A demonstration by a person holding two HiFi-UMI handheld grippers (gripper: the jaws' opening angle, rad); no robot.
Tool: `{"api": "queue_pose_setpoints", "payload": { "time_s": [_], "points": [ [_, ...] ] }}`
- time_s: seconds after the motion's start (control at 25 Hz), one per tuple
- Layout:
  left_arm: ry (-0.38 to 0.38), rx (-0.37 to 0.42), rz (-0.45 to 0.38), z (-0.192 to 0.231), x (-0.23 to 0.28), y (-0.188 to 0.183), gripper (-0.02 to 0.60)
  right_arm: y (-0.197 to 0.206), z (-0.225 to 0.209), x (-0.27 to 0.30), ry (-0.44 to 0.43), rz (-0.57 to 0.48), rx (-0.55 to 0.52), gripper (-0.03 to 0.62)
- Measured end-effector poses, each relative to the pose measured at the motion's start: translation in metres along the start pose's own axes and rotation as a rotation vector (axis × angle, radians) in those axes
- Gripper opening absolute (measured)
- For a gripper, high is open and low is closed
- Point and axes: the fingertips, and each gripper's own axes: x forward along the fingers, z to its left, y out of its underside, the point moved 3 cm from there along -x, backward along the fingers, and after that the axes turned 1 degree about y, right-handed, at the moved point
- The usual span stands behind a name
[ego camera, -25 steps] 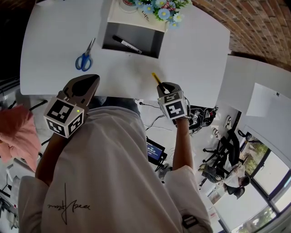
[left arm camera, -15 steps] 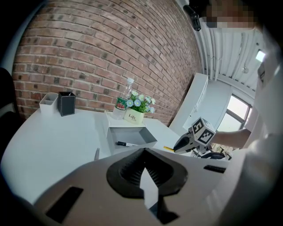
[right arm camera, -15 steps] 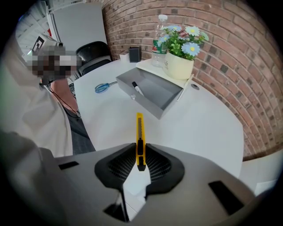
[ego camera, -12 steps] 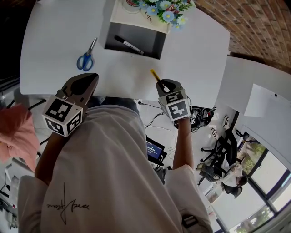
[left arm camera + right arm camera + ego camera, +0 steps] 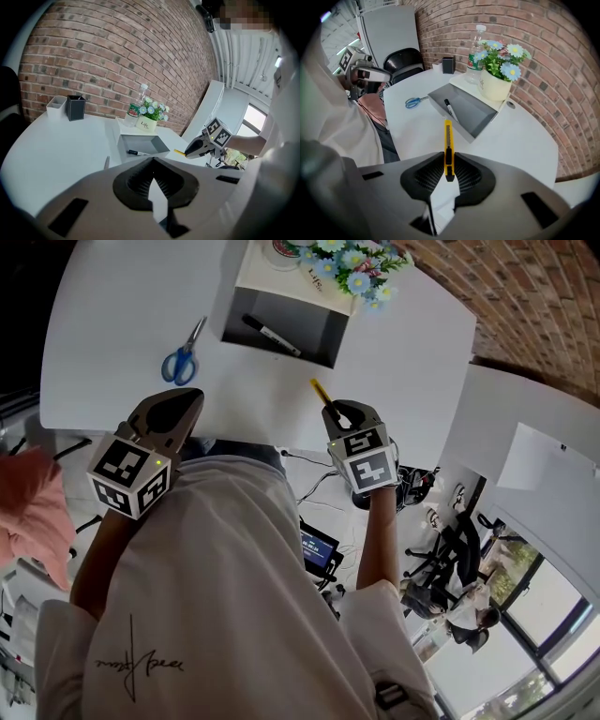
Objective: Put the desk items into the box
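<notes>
Right gripper first: its jaws are clamped narrow on the tail of a yellow utility knife, one ribbed pad on each flat side. The knife sticks straight out ahead of the jaws, black slider showing, nose aimed at the grey box. From the head view the knife sits over the near part of the white table, short of the box and not inside it.

Over to the left gripper: pads pressed together, nothing between them, held low at the table's near edge. On top of each gripper is a cube of black-and-white square markers.

Moving outward, the box lies open with a black marker pen on its floor, white band on the barrel, print too small to read. To the left of the box, well apart from it, blue-handled scissors lie flat on the table with the blades pointing away from the person.

Behind the box stands a cream flower pot with blue and white blossoms, and the word "Life" in script shows on its front; a smaller line below it can't be read. Just beside it is a clear water bottle with a red-and-green label, brand not legible. Further left are a black pen holder and a white cup, side by side against the brick wall.

The person's white shirt carries a dark handwritten scrawl, unreadable.
</notes>
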Motion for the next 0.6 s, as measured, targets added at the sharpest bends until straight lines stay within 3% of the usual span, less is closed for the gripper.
{"api": "queue_pose_setpoints", "payload": {
  "time_s": [0.6],
  "points": [
    [-0.066,-0.045,-0.033,0.017,-0.013,-0.001,0.005,-0.050,-0.010,0.010,-0.028,-0.027,-0.093,0.083]
  ]
}}
